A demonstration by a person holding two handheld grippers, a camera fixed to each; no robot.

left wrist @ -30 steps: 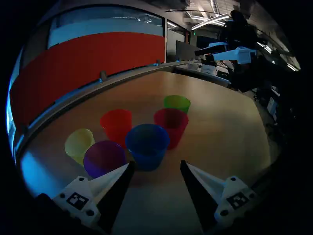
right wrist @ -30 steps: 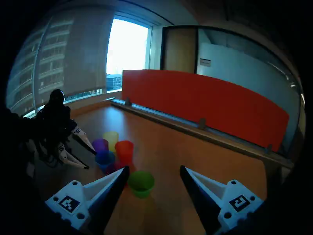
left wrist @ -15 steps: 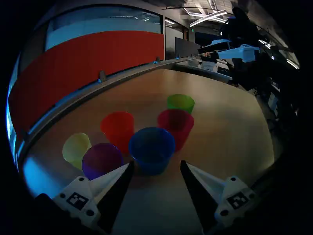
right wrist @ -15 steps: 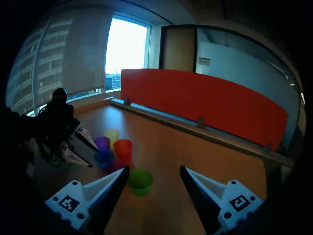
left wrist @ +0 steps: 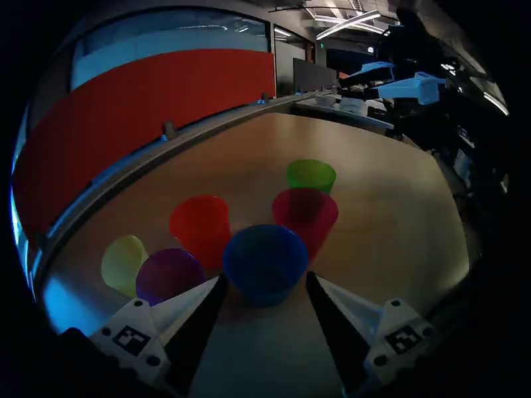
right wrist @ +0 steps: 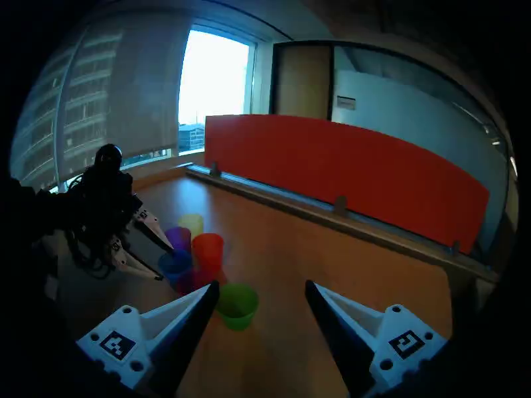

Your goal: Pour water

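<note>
Wooden table [left wrist: 385, 199] beneath the blue cup [left wrist: 265, 262], with a red partition [left wrist: 133, 99] far behind it. Left gripper [left wrist: 265, 276], jaws spread, fingertips just beside the blue cup on either side. Right gripper [right wrist: 261, 284], likewise released, well apart from the blue cup. Just behind the blue cup are the crimson cup [left wrist: 305, 215] and orange cup [left wrist: 200, 222]. To its left in the left gripper view are the purple cup [left wrist: 169, 275] and yellow cup [left wrist: 123, 264]. The green cup [left wrist: 310, 176] stands farthest behind.

Left gripper [left wrist: 264, 280]: has moved in on the cups. Its spread fingertips now flank the blue cup [left wrist: 265, 262], which a second ago stood just beyond them.
Blue cup: larger and nearer in the left gripper view (the camera's approach, not the cup's).
Yellow cup [left wrist: 123, 264], purple cup [left wrist: 167, 275]: drifted to the near left of that view, the purple cup now partly behind the left finger.
Right gripper view: the left gripper, seen at the far left, has moved right, up to the cup cluster.
</note>
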